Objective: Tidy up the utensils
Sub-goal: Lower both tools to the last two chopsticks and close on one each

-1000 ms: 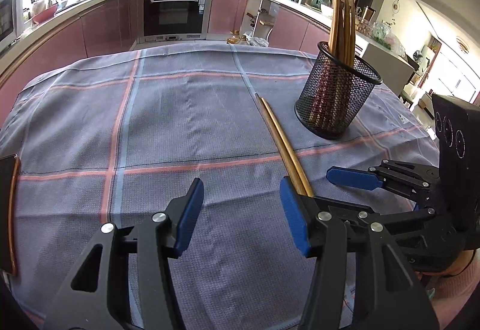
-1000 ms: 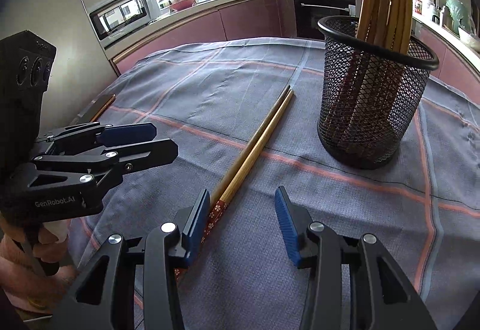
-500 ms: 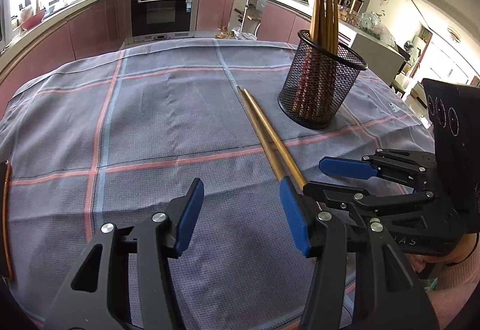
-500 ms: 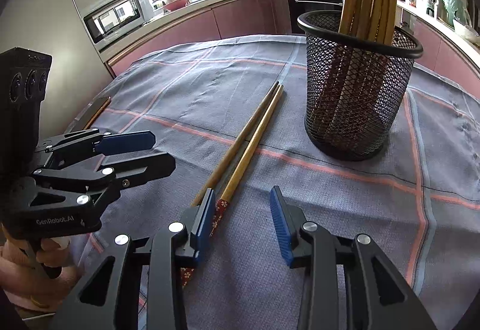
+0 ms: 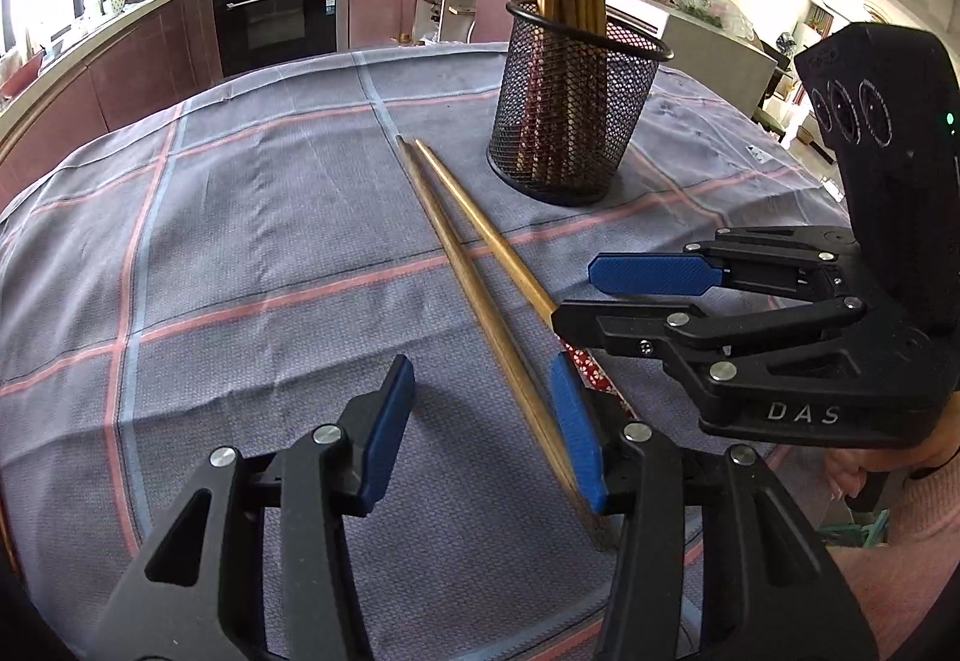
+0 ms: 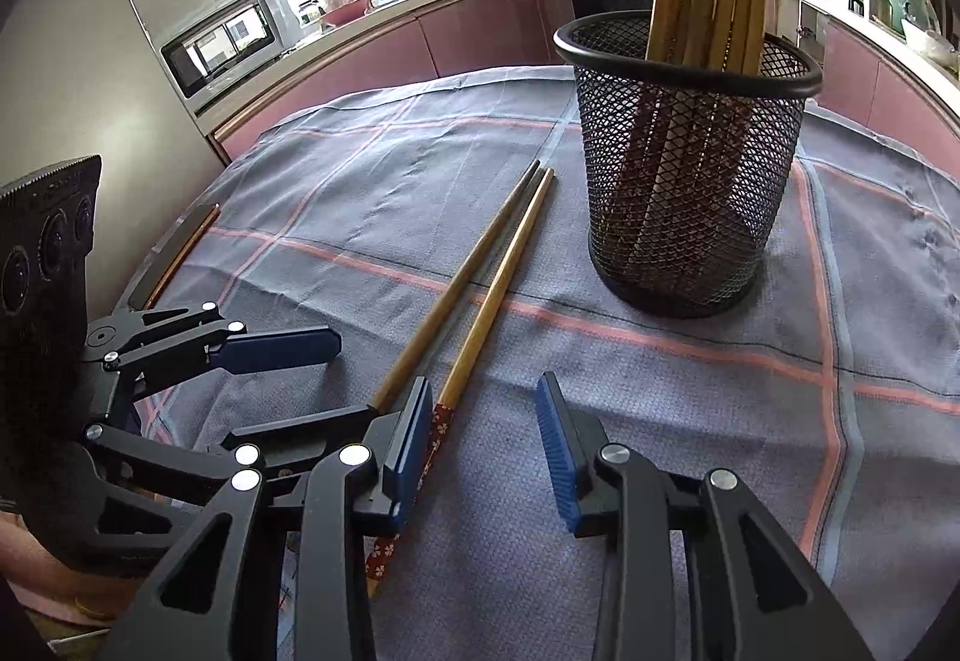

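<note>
Two wooden chopsticks lie side by side on the checked cloth, tips toward a black mesh basket (image 5: 570,120) (image 6: 684,181) that holds several more chopsticks upright. My left gripper (image 5: 483,421) (image 6: 294,385) straddles the thick end of the darker chopstick (image 5: 474,301) (image 6: 452,289). Its jaws are closing; the stick runs along the right pad and the left pad stands clear. My right gripper (image 6: 486,439) (image 5: 624,301) straddles the red-patterned end of the lighter chopstick (image 6: 494,289) (image 5: 498,247). Its jaws are closing too, with the stick beside the left pad and the right pad apart from it.
The grey-blue cloth (image 5: 252,253) covers the round table, whose dark edge (image 6: 180,253) shows at the left. The two grippers sit close together near the front edge. A hand in a pink sleeve (image 5: 870,481) holds the right gripper. Kitchen counters and an oven stand behind.
My left gripper has shifted right and lower, so the darker chopstick now lies between its jaws, which have narrowed. The right gripper's jaws have narrowed around the red-ended chopstick.
</note>
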`<state>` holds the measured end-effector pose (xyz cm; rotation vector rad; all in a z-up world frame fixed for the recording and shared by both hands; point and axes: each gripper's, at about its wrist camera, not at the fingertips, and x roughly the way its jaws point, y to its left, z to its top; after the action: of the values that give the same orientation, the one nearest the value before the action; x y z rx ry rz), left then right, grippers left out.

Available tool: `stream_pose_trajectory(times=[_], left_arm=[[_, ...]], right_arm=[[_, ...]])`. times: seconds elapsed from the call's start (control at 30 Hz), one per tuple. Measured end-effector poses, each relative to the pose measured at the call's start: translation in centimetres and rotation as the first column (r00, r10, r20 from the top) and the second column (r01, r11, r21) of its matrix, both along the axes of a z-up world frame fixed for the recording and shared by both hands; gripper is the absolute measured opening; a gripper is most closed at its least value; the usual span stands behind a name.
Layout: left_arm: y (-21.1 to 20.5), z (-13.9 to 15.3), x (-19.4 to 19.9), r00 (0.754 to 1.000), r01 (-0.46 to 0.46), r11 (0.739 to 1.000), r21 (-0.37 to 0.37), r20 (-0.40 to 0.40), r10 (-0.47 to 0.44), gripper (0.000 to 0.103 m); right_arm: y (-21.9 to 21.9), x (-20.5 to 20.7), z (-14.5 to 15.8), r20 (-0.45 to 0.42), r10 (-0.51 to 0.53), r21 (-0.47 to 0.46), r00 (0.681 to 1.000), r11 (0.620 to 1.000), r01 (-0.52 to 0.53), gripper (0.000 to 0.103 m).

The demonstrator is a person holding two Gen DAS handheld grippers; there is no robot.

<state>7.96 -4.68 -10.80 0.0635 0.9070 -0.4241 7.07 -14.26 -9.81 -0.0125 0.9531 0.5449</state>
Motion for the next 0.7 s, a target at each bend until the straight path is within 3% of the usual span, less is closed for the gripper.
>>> stream_pose_trajectory(times=[0.43,0.7], left_arm=[[0.1,0.0,-0.5,1.000,-0.030,0.999,-0.020,-0.010,0.030,0.018],[0.2,0.0,-0.4,0.999,-0.051,0.999,-0.015,-0.016,0.051,0.018]], right_arm=[[0.5,1.2,0.0,0.012,-0.008,-0.017,1.000,1.000,0.008,0.034],[1.4,2.9,-0.2,0.027,-0.015,-0.036,1.000,0.999,0.016,0.030]])
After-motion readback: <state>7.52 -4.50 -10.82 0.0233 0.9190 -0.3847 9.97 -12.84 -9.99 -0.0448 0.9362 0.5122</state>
